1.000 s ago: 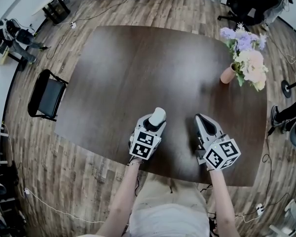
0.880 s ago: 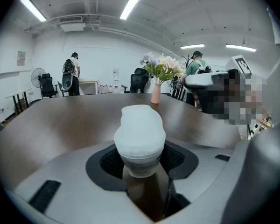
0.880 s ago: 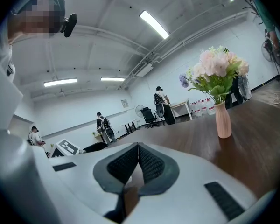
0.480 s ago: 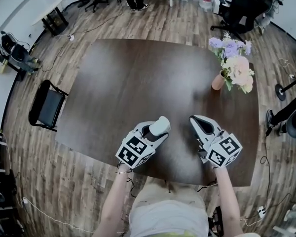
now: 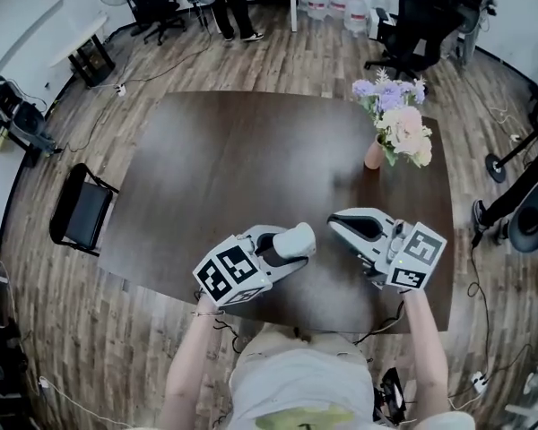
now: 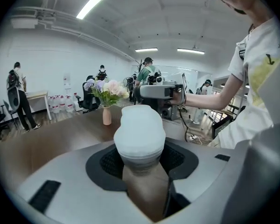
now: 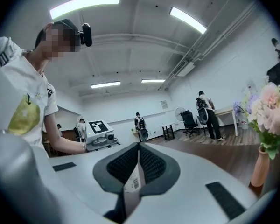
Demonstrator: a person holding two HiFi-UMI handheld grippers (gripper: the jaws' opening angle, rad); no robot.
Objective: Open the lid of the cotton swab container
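Here the cotton swab container (image 6: 141,171) sits clamped between the jaws of the left gripper (image 5: 291,245), its tan body pressed by both pads and its white lid (image 6: 140,132) sticking out past the fingertips, still on. From the head view the container is tipped sideways above the near edge of the dark counter (image 5: 251,150), the lid facing the right gripper (image 5: 334,220), which is near it but not touching. The right gripper's jaws are together, pinching a thin tan strip (image 7: 133,185) with a barcode on it. Farther back on the counter, a pink vase (image 5: 374,155) of flowers stands near the right edge.
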